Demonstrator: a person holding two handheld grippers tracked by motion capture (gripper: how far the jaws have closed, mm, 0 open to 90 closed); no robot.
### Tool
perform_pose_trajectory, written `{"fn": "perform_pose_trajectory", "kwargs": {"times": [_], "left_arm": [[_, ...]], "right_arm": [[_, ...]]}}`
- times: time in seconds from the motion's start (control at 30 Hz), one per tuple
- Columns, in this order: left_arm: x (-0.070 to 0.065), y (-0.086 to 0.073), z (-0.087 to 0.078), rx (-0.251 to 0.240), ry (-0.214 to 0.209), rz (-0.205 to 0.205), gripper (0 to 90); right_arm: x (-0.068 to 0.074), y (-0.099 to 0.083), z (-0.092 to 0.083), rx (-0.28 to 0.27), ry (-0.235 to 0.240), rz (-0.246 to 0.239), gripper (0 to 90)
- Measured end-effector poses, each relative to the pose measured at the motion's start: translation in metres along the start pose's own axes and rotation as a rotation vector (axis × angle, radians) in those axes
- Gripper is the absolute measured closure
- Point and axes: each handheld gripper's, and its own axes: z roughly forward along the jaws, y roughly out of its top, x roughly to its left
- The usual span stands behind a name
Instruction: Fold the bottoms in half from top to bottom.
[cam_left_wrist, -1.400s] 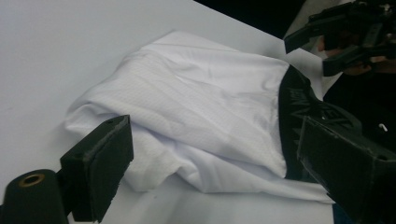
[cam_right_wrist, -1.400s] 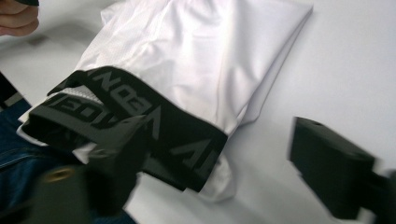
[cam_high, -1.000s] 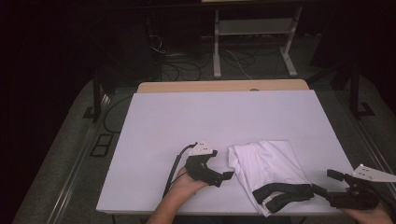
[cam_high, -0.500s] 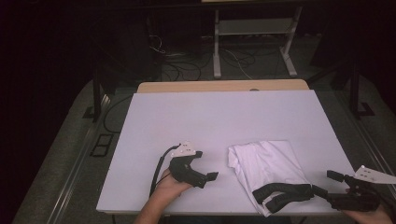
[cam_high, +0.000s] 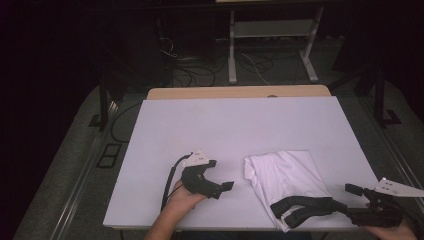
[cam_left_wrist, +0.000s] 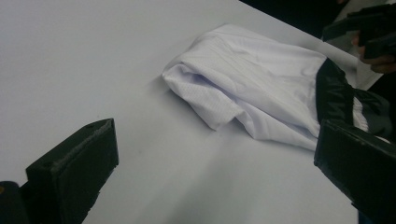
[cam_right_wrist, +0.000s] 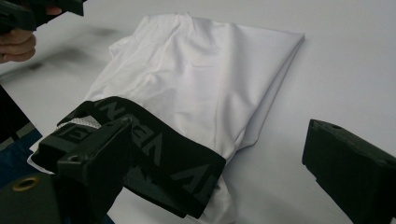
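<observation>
White garment (cam_high: 285, 177): a folded piece of white fabric lay on the near right part of the table (cam_high: 235, 125), well inside its edges; in the left gripper view (cam_left_wrist: 252, 84) its rounded fold faced the camera.
Waistband (cam_high: 300, 209): black elastic with grey lettering, at the garment's near end, closest to the person; the right gripper view (cam_right_wrist: 154, 154) showed it lying across the white fabric, partly doubled over.
Left gripper (cam_high: 220, 187): it was held low over the table to the left of the garment, near it but apart, pointing toward it; in its own view (cam_left_wrist: 215, 182) the jaws stood wide apart with bare table between them and nothing held.
Left hand (cam_high: 182, 197): it gripped the tool from the table's near edge, left of the garment, cable (cam_high: 170, 182) looping beside it.
Right gripper (cam_high: 357, 205): it was at the near right corner, just right of the garment's waistband; in its own view (cam_right_wrist: 215, 177) the jaws were spread wide, the left jaw right by the waistband, the right jaw over bare table, nothing clamped.
Table: a pale sheet covered it, a wooden strip (cam_high: 235, 92) showing beyond the garment at the far edge.
</observation>
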Motion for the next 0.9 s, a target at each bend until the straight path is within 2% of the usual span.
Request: {"fn": "perform_pose_trajectory", "kwargs": {"times": [0.03,0.1,0.13,0.2,0.23,0.33,0.37,0.47,0.53,0.7,0.8,0.83,0.9], "left_arm": [[0.003,0.002,0.009,0.006,-0.005,-0.008,0.0],[0.004,0.003,0.012,0.007,-0.003,-0.009,0.0],[0.006,0.006,0.022,0.005,-0.007,-0.026,0.0],[0.007,0.008,0.026,0.005,-0.006,-0.035,0.0],[0.010,0.012,0.035,0.011,-0.004,-0.046,0.0],[0.011,0.014,0.039,0.013,-0.001,-0.048,0.0],[0.014,0.020,0.049,0.021,0.001,-0.069,0.0],[0.015,0.023,0.052,0.020,0.006,-0.073,1.7],[0.014,0.031,0.062,0.022,0.002,-0.077,4.5],[0.010,0.034,0.074,0.054,0.000,-0.077,4.7],[0.010,0.034,0.076,0.062,0.005,-0.078,8.0],[0.010,0.034,0.081,0.086,0.010,-0.084,8.0],[0.010,0.034,0.084,0.098,0.006,-0.088,10.8]], "right_arm": [[0.000,-0.001,0.001,0.004,0.001,0.001,9.3],[0.000,-0.002,0.004,0.018,0.000,0.008,10.5],[0.000,-0.003,0.005,0.021,0.001,0.010,10.4],[0.000,-0.005,0.008,0.032,0.008,0.016,11.2],[0.000,-0.005,0.010,0.041,0.008,0.021,11.5],[0.000,-0.007,0.013,0.055,0.015,0.031,11.6],[0.000,-0.007,0.015,0.057,0.019,0.047,12.1],[0.000,-0.007,0.016,0.059,0.019,0.053,12.1],[-0.001,-0.007,0.018,0.064,0.013,0.066,13.3],[-0.002,-0.009,0.020,0.081,0.014,0.080,14.8],[-0.002,-0.010,0.019,0.087,0.006,0.081,15.4],[-0.002,-0.010,0.019,0.087,0.006,0.081,16.2],[-0.002,-0.010,0.019,0.102,0.000,0.092,21.1]]}}
